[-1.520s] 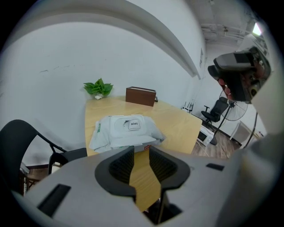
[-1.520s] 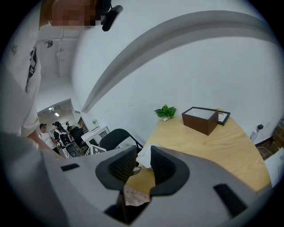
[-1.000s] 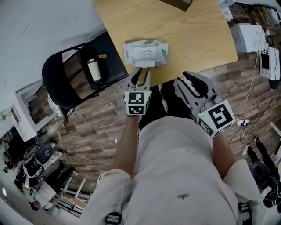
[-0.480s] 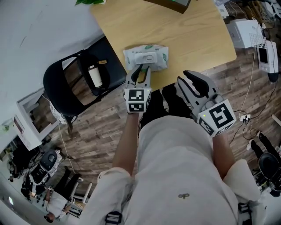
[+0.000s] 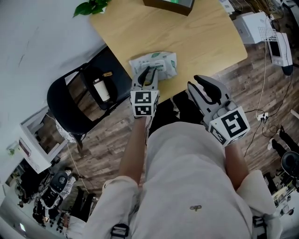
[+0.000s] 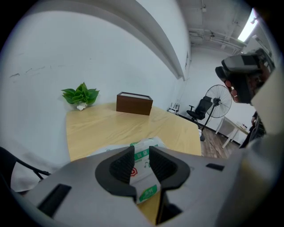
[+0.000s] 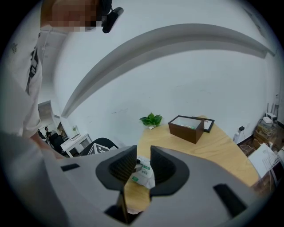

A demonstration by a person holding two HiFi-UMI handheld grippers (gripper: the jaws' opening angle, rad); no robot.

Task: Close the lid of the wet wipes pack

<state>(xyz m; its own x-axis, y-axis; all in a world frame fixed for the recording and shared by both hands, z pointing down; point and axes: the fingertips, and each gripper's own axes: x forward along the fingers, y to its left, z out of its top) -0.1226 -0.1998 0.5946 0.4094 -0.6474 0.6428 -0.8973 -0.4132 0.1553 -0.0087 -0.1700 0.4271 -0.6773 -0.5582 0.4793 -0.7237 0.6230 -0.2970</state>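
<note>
Left gripper (image 5: 148, 75) was down on the soft white, green-printed pack (image 5: 163, 63) at the table's (image 5: 196, 37) near edge, jaws slightly apart astride its near end. Right gripper (image 5: 204, 88) hung nearer, released, empty.

There is one wet wipes pack (image 5: 161, 63) on one wooden table (image 5: 201, 35), one brown box (image 5: 168, 3), one leafy plant (image 5: 88, 7), one black chair (image 5: 63, 95), one bottle (image 5: 101, 89), one standing fan (image 6: 217, 101), and two grippers: left gripper (image 5: 148, 71) and right gripper (image 5: 202, 84).

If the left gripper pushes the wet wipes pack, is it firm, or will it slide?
The wet wipes pack looks like soft, wrinkled film, so it probably dents under the left gripper. Flat on the smooth table, it may slide.
</note>
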